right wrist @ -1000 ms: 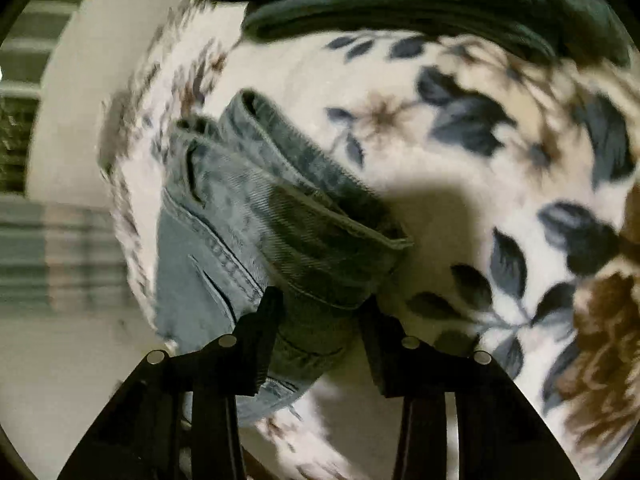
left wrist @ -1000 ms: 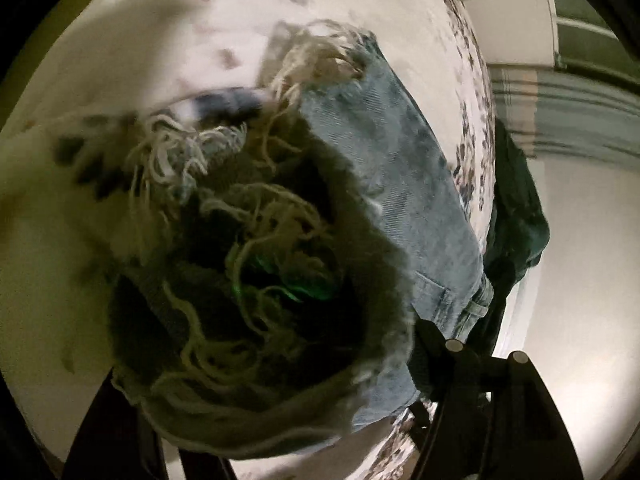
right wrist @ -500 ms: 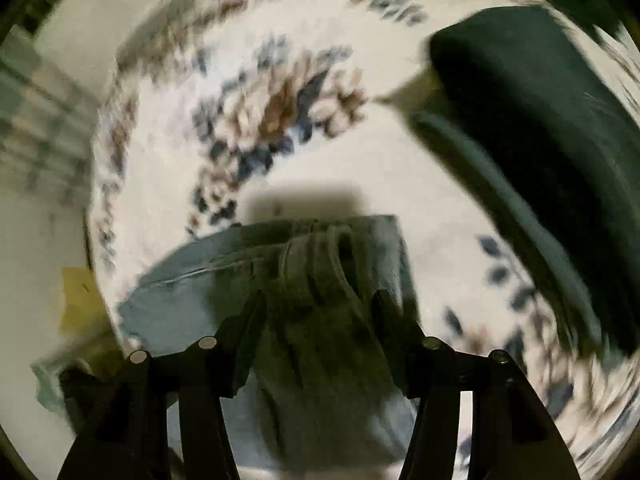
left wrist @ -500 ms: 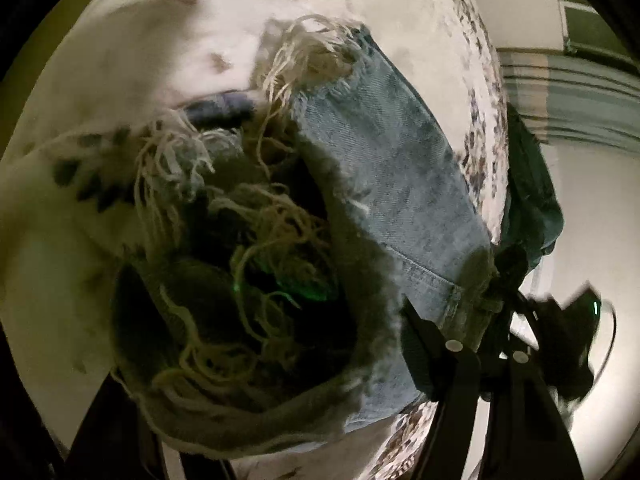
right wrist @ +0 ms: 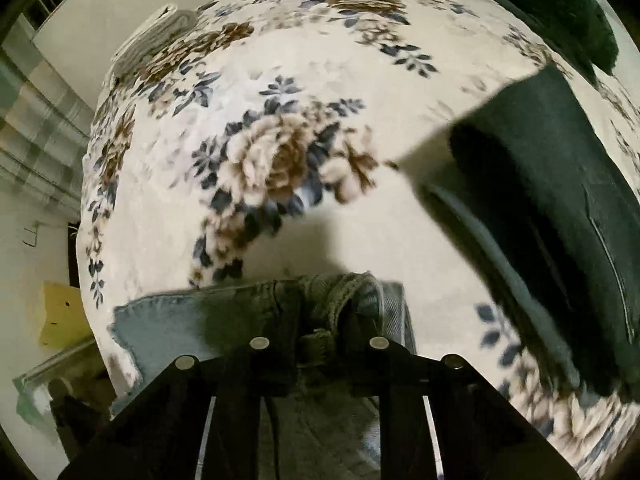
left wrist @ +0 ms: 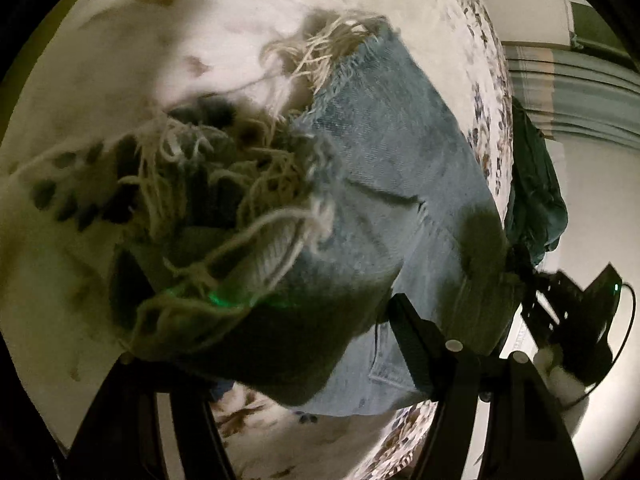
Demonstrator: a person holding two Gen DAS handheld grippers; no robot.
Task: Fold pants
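Light blue denim pants (left wrist: 400, 184) with frayed white-thread hems lie on a floral blanket (left wrist: 224, 32). In the left wrist view my left gripper (left wrist: 264, 320) is shut on a frayed leg hem (left wrist: 248, 224), bunched up in front of the camera. In the right wrist view my right gripper (right wrist: 320, 320) is shut on the bunched waistband (right wrist: 344, 292) of the pants, which spread to the left (right wrist: 168, 320) under the fingers. The right gripper also shows at the right edge of the left wrist view (left wrist: 576, 304).
A dark green garment (right wrist: 560, 184) lies on the blanket (right wrist: 280, 80) to the right of my right gripper; it also shows past the bed edge (left wrist: 536, 184). A folded pale cloth (right wrist: 156, 36) sits at the far bed edge. Floor and wall lie beyond.
My right gripper has closed on the waistband and lifted it, swinging the view across the blanket. My left gripper has kept the frayed hem and shifted it toward the waistband.
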